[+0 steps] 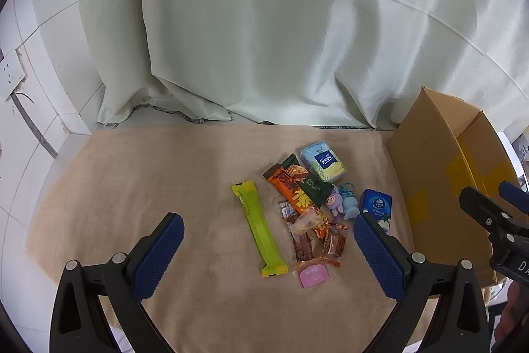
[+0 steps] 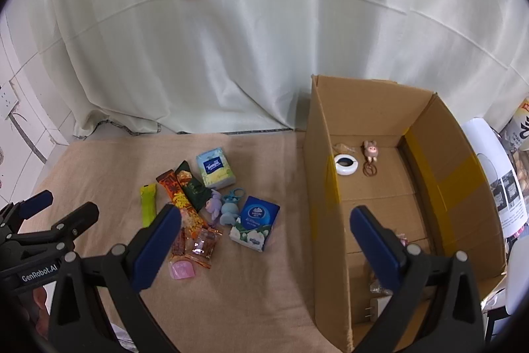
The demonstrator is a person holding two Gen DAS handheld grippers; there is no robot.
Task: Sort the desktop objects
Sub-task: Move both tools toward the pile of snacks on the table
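- The left tool [image 1: 268,248] has its jaws wide apart with nothing between them; it hangs above the near part of the heap.
- The right tool [image 2: 266,242] also has its jaws apart and holds nothing; one finger is over the heap, the other over the cardboard box [image 2: 426,154].
- The things to sort lie close together on the beige surface [image 1: 132,187], left of the box: a green bar [image 1: 258,227], an orange bar [image 1: 291,187], a Tempo tissue pack [image 1: 324,162], a blue tissue box [image 1: 377,207], a purple and blue toy [image 1: 342,202] and small clear snack packets [image 1: 314,237].
- Risk, I think: the packets overlap, so one closing may take two things or push a neighbour away.
- Thin, slippery wrappers may slide out of the jaws.
- The two tools are near each other and may collide over the heap.
- In the box there are a white ring [image 2: 346,164], a small brown doll [image 2: 370,151] and a brown loop beside it; something pale lies near the right finger, too hidden to name.
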